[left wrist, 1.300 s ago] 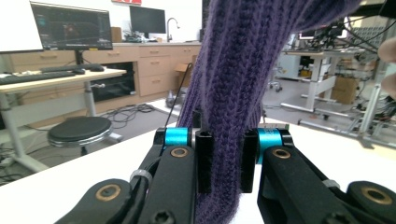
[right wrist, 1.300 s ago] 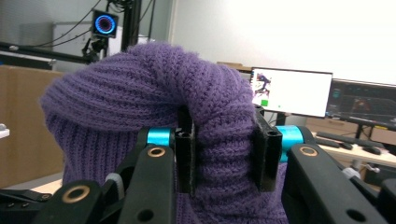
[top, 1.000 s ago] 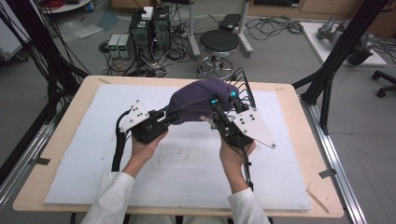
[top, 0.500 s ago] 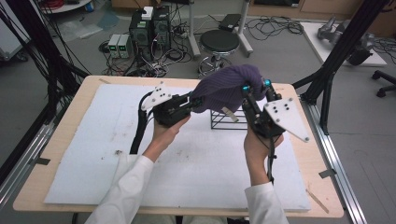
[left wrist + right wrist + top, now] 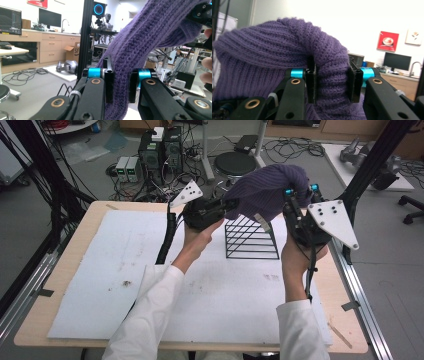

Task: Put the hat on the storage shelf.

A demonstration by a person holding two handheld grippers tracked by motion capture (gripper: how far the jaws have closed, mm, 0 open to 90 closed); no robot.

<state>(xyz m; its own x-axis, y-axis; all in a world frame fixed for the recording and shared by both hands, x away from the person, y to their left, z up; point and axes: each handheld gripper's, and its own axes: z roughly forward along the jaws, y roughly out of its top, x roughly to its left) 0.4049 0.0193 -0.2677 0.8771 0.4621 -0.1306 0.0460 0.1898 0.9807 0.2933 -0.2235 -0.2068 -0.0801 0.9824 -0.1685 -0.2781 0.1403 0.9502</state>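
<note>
A purple knitted hat (image 5: 267, 190) hangs in the air between both grippers, above a black wire rack (image 5: 251, 237) on the table. My left gripper (image 5: 231, 204) is shut on the hat's left edge; in the left gripper view the knit (image 5: 130, 57) is pinched between the jaws at the left gripper (image 5: 119, 87). My right gripper (image 5: 299, 195) is shut on the hat's right side; in the right gripper view a thick fold of the hat (image 5: 329, 75) sits between the jaws at the right gripper (image 5: 331, 86). A small white label hangs from the hat's lower edge.
A white foam mat (image 5: 125, 265) covers the wooden table (image 5: 90, 222). The wire rack stands at the back right of the mat. Black frame posts (image 5: 370, 160) rise at the table's corners. Beyond the far edge are a stool (image 5: 235, 164), computers and cables on the floor.
Both grippers have lifted the hat up and toward the far right, from over the mat's middle to above the wire rack, which now stands uncovered.
</note>
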